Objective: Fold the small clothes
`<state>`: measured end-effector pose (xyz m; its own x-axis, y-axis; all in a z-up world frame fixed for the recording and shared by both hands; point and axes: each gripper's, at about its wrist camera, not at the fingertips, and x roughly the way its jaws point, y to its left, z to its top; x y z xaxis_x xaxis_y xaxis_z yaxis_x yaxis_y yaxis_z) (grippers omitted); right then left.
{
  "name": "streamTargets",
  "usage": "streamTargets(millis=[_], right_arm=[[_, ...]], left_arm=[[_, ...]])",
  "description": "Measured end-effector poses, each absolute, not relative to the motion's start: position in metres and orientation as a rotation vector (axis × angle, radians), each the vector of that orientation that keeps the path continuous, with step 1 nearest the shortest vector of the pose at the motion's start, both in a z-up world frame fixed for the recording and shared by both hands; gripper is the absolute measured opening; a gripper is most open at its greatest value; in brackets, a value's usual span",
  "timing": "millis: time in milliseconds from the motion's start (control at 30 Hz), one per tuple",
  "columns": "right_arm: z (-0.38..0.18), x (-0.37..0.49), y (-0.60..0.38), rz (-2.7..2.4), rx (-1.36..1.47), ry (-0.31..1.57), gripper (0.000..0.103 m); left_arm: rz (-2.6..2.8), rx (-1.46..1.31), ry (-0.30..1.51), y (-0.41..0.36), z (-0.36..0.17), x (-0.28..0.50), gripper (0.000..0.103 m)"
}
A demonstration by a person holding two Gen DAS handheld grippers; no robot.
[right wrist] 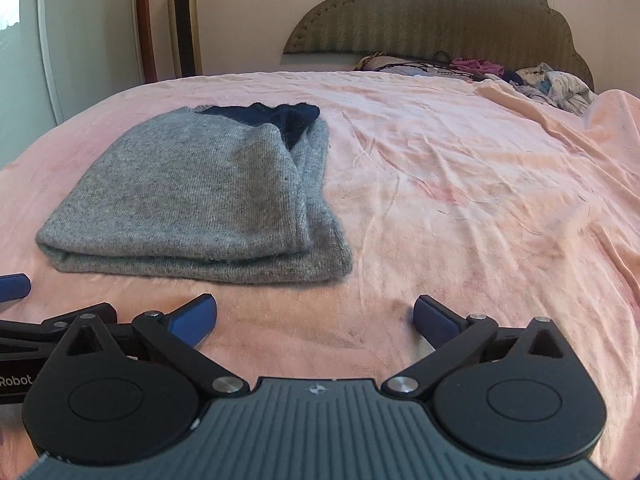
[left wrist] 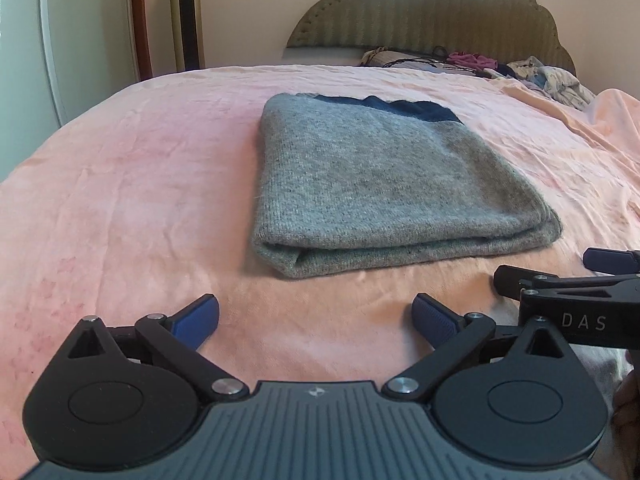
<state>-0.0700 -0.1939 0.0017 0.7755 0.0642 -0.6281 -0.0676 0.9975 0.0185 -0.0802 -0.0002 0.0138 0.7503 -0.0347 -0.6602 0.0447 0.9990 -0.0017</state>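
Sweater (left wrist: 384,184), grey knit with a dark navy band at its far end, lies folded into a flat rectangle on the pink bedsheet (left wrist: 140,184), with the thick folded edge facing the grippers. It rests free on the sheet, and neither gripper touches it.

Left gripper (left wrist: 316,318) hovers over bare sheet just short of the sweater's near edge, its blue-padded fingers (left wrist: 198,316) spread wide with nothing between them. Right gripper (right wrist: 316,318) is likewise spread wide and empty, placed over bare sheet to the right of the garment's near corner.

The left wrist view takes the sweater nearly head-on. It shows a tidy top face and a single rolled fold along the front, with the navy band as a thin strip at the back. That view also catches the right gripper side-on at its right edge, with lettering on its black body.

The right wrist view sees the sweater from its right side and reveals what the other view hides: the layers are stacked unevenly, the upper layer sits short of the lower along the right edge, and the navy part bunches loosely at the far corner. It shows part of the left gripper at its left edge.

Both views show a padded headboard (right wrist: 436,20) and a heap of loose clothes (right wrist: 552,84) at the bed's far right. A tall gold tower unit (left wrist: 186,12) stands against the wall.
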Motion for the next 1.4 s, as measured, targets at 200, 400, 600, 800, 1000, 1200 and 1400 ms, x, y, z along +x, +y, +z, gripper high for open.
streamTargets(millis=[200, 400, 600, 800, 1000, 1200, 1400], right_arm=[[0.0016, -0.0715, -0.1954, 0.074, -0.002, 0.675, 0.103], [0.0017, -0.0716, -0.1954, 0.074, -0.002, 0.675, 0.103], [0.0016, -0.0716, -0.1952, 0.074, -0.002, 0.675, 0.103], [0.0016, -0.0715, -0.1952, 0.074, -0.002, 0.675, 0.103], [0.0017, -0.0713, -0.1954, 0.074, -0.002, 0.675, 0.103], [0.0016, -0.0714, -0.1952, 0.074, -0.002, 0.675, 0.103], [0.0016, -0.0713, -0.1953, 0.074, -0.002, 0.675, 0.103]], left_arm=[[-0.043, 0.002, 0.718, 0.0015, 0.0142, -0.0795, 0.103], [-0.041, 0.009, 0.72, 0.0007, 0.0146, -0.0801, 0.103], [-0.039, 0.009, 0.721, 0.0004, 0.0151, -0.0802, 0.103], [-0.04, 0.013, 0.721, 0.0002, 0.0146, -0.0797, 0.103], [-0.041, 0.012, 0.72, 0.0005, 0.0146, -0.0801, 0.103], [-0.041, 0.011, 0.72, 0.0006, 0.0146, -0.0801, 0.103], [-0.037, 0.015, 0.723, -0.0004, 0.0151, -0.0798, 0.103]])
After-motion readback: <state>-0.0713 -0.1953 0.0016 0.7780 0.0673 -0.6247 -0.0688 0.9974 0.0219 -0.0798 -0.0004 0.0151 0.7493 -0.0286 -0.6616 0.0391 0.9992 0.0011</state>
